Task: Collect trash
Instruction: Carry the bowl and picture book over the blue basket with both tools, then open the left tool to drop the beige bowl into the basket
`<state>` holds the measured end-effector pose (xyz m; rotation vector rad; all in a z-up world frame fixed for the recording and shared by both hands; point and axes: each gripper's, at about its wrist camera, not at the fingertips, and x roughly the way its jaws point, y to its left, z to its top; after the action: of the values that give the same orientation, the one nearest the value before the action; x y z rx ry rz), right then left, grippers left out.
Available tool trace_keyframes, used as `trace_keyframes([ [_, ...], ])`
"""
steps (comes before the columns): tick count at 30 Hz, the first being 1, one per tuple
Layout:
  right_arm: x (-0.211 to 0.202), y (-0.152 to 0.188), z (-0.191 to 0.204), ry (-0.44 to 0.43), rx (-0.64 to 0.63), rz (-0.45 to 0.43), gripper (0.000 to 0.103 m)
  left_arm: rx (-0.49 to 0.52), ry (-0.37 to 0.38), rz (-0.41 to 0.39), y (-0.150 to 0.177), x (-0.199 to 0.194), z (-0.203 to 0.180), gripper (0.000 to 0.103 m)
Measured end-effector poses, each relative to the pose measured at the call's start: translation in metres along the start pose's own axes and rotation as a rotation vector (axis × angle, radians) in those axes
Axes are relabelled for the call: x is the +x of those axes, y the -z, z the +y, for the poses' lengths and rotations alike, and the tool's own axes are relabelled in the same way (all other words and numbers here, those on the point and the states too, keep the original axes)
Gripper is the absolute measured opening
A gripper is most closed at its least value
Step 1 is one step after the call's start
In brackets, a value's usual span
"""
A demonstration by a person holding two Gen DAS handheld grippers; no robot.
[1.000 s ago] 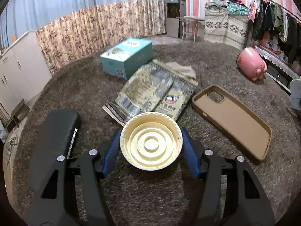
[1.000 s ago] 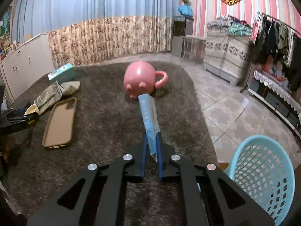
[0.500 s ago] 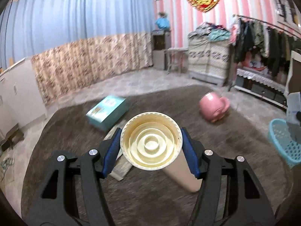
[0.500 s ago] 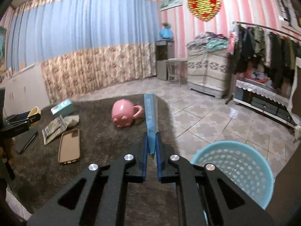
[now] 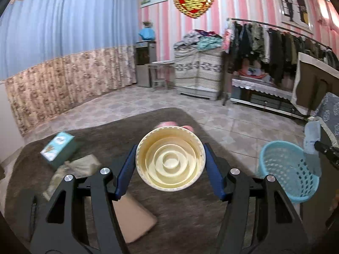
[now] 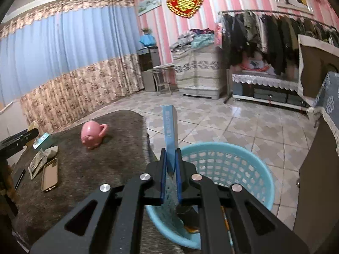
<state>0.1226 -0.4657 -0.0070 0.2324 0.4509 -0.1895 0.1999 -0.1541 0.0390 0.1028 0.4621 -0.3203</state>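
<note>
A dark shaggy rug [image 5: 186, 218] covers the floor in front of both cameras, with pale tiled floor [image 6: 222, 122] beyond it. A light-blue plastic basket [image 6: 228, 165] stands at the rug's edge, partly on the tiles; in the right wrist view it sits directly below and just ahead of the right gripper [image 6: 170, 158]. That gripper's jaws are pressed together on a flat blue packet [image 6: 169, 127], which sticks up and forward above the basket's near rim. The left gripper [image 5: 170, 160] has its jaws spread around a cream round cup [image 5: 170, 160], the blue pads touching its sides, its open mouth facing the camera; the basket lies well off to its right. On the rug lie a teal box [image 5: 58, 148], a tan phone case [image 6: 49, 174], some crumpled printed wrappers [image 6: 41, 158] and a pink pig-shaped mug [image 6: 92, 134] lying on its side.
</note>
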Motion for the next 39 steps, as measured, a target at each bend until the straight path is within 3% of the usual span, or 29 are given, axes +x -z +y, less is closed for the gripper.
trace_keyframes([
  [6,0.012,0.002,-0.024,0.022,0.029,0.019,0.008,0.052,0.079,-0.005,-0.002,0.025,-0.059,0.061],
  [21,0.032,0.003,-0.073,0.052,0.138,0.018,0.008,0.099,0.265,0.071,0.009,0.093,-0.172,0.061],
  [31,0.031,0.005,-0.102,0.078,0.204,0.001,0.008,0.17,0.353,0.093,0.02,0.112,-0.231,0.061],
  [32,0.031,0.005,-0.102,0.077,0.207,-0.001,0.008,0.174,0.35,0.093,0.02,0.114,-0.235,0.062],
  [34,0.032,0.005,-0.102,0.073,0.207,-0.003,0.008,0.167,0.339,0.089,0.018,0.114,-0.236,0.078],
  [39,0.034,0.007,-0.097,0.064,0.205,-0.003,0.008,0.128,0.292,0.071,0.008,0.115,-0.221,0.087],
])
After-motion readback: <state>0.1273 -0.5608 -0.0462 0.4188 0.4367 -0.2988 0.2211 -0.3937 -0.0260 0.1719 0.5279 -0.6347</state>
